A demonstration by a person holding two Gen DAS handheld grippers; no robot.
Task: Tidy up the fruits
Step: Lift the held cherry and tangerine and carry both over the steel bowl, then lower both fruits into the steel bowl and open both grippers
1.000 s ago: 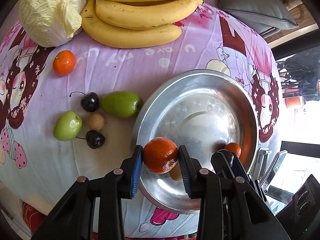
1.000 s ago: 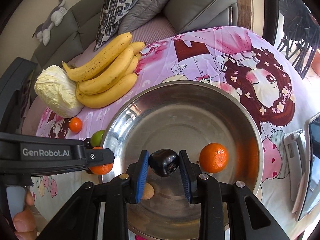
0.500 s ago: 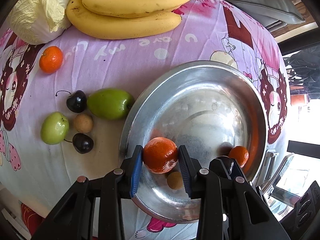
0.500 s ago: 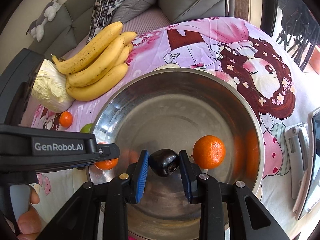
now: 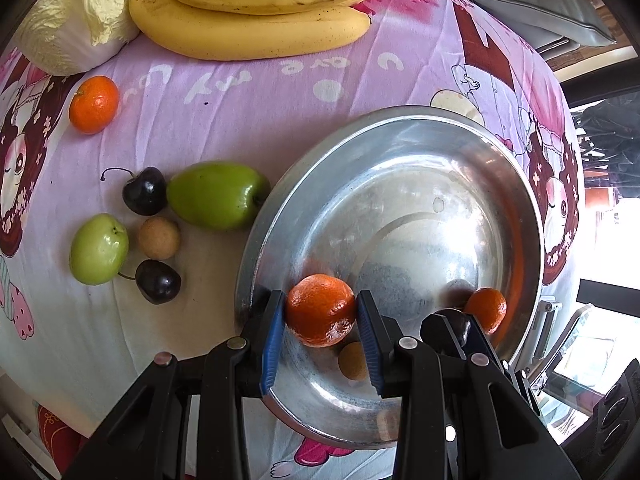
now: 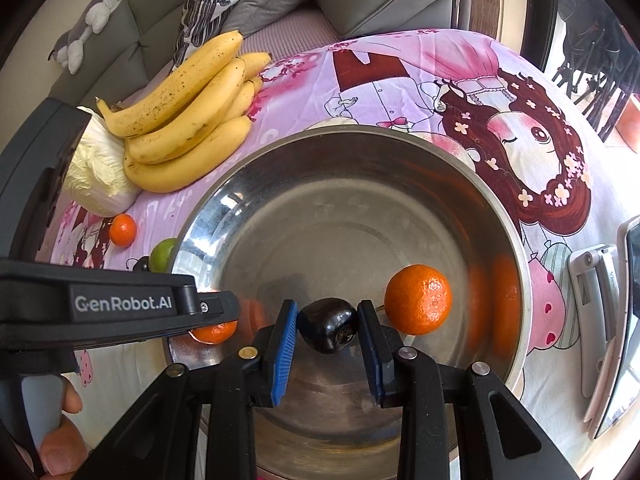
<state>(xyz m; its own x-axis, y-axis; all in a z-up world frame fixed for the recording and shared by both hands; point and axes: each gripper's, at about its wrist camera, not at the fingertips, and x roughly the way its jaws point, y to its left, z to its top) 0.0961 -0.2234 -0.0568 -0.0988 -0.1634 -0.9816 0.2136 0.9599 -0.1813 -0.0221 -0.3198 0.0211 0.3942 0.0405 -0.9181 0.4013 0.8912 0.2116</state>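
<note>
Closest to me, the left gripper (image 5: 321,322) has its fingers closed on a tangerine (image 5: 321,310), holding it just inside the near edge of the steel bowl (image 5: 400,128). The right gripper (image 6: 327,330) pinches a dark cherry (image 6: 328,325) between its fingers, also over the bowl. Both fruits look mid-delivery, so I judge this the drop-off step: each hand needs to lower a little and spread its fingers so the fruit settles gently rather than rolling.

Already lying in the bowl are a second tangerine (image 6: 418,299) and a small tan longan (image 5: 353,361). Beyond the rim, on the pink cartoon cloth of the bench (image 5: 248,92), two cherries (image 5: 145,191), two green fruits (image 5: 218,195), another longan (image 5: 159,237) and a third tangerine (image 5: 94,104) wait their turn. Farthest off lie the bananas (image 5: 256,28) and a cabbage (image 5: 72,24).
</note>
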